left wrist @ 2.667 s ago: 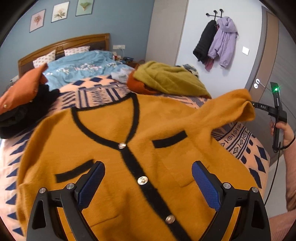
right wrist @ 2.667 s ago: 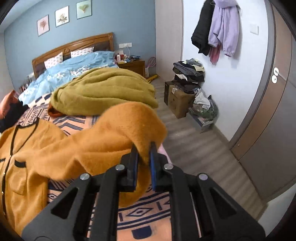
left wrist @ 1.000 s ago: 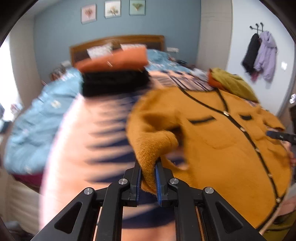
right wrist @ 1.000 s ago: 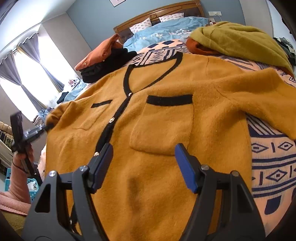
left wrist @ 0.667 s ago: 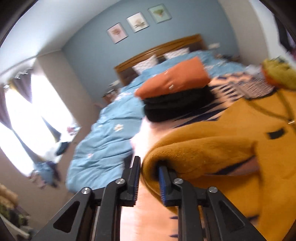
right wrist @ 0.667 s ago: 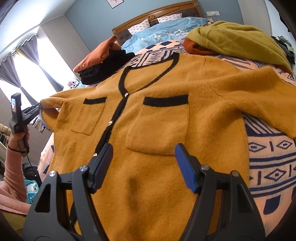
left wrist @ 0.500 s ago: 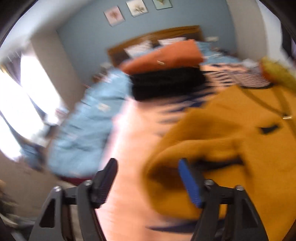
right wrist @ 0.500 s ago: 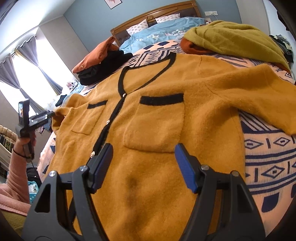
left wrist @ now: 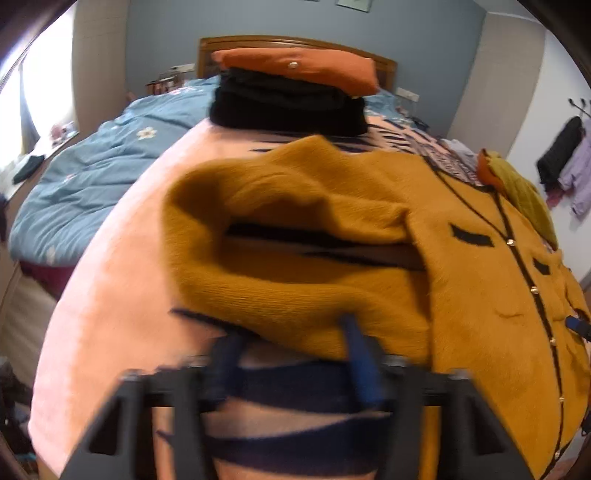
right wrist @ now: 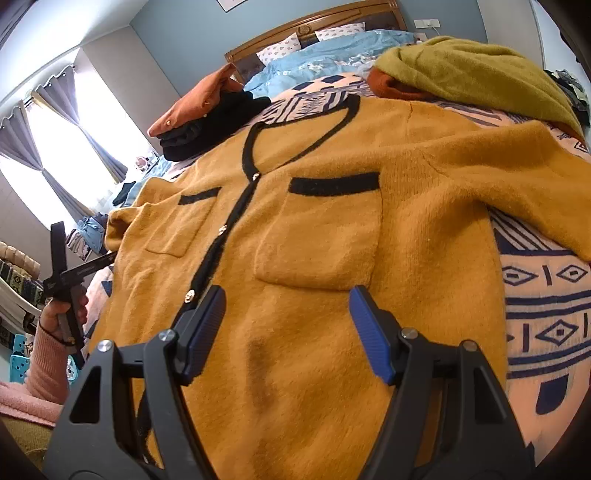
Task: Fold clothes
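Home bedroom. Evidence: wooden headboard (right wrist: 314,27) against a blue-grey wall, two patterned pillows (right wrist: 280,48) below it, a light blue quilt (left wrist: 92,177) with flowers and a peach blanket (right wrist: 546,295) with navy shapes spread over the bed. Grey curtains (right wrist: 70,122) flank a bright window. Coats (left wrist: 569,162) hang on wall hooks. Framed pictures sit high on the wall, mostly cut off. Folded clothes (left wrist: 295,96) lie stacked on the bed.

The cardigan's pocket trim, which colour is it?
Black, on the mustard cardigan; the pocket trim shows best in the right wrist view.
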Demonstrator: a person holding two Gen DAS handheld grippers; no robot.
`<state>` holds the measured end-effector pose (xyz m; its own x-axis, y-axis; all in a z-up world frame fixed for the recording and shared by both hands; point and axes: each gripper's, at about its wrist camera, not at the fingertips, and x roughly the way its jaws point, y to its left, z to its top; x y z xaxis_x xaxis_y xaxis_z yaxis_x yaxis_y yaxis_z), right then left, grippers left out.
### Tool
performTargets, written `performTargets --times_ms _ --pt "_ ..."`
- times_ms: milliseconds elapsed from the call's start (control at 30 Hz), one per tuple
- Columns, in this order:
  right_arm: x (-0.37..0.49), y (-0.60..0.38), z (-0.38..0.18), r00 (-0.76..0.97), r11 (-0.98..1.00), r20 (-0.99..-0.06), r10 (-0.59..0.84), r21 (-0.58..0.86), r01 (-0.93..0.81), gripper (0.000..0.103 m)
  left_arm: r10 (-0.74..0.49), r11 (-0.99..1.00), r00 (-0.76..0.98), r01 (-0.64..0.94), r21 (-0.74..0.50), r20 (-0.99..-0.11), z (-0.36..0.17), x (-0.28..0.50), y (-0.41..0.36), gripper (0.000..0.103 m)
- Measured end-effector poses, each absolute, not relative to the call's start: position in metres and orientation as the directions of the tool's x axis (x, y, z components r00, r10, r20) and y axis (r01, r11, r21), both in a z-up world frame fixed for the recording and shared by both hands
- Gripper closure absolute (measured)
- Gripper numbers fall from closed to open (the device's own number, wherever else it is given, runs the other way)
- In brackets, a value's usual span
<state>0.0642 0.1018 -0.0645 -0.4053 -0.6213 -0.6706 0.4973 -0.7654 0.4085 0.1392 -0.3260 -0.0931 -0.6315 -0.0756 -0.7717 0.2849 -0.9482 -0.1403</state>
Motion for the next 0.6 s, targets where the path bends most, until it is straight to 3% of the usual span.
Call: performTargets --times_ms 100,333,467,567,600 --pt "0.065 0.106 -0.061 -0.422 -0.773 -0.666 -0.615 0.403 0.491 0.032 -0.148 -0.954 -0.633 0.294 -0.06 -0.76 -0.08 0.133 -0.328 0.095" --pt "0.064 0.114 -0.058 -0.442 -0.787 -0.665 -0.601 0.399 0.47 0.032 -0.408 -0.9 -0.604 0.393 0.189 -0.685 -0.037 0.132 -0.351 0.096" --pt "0.062 0.119 -0.057 -0.451 -0.791 -0.661 -0.599 0.4 0.463 0.032 -0.654 -0.755 -0.501 0.476 0.451 -0.567 -0.026 0.132 -0.364 0.095" --pt "0.062 0.125 -0.055 -0.462 -0.797 -0.66 -0.592 0.396 0.456 0.032 -0.754 -0.654 -0.383 0.51 0.558 -0.534 -0.034 0.13 -0.377 0.082" --pt "0.062 0.126 -0.055 -0.465 -0.799 -0.66 -0.59 0.394 0.454 0.032 -0.756 -0.649 -0.364 0.527 0.549 -0.544 -0.037 0.133 -0.38 0.061"
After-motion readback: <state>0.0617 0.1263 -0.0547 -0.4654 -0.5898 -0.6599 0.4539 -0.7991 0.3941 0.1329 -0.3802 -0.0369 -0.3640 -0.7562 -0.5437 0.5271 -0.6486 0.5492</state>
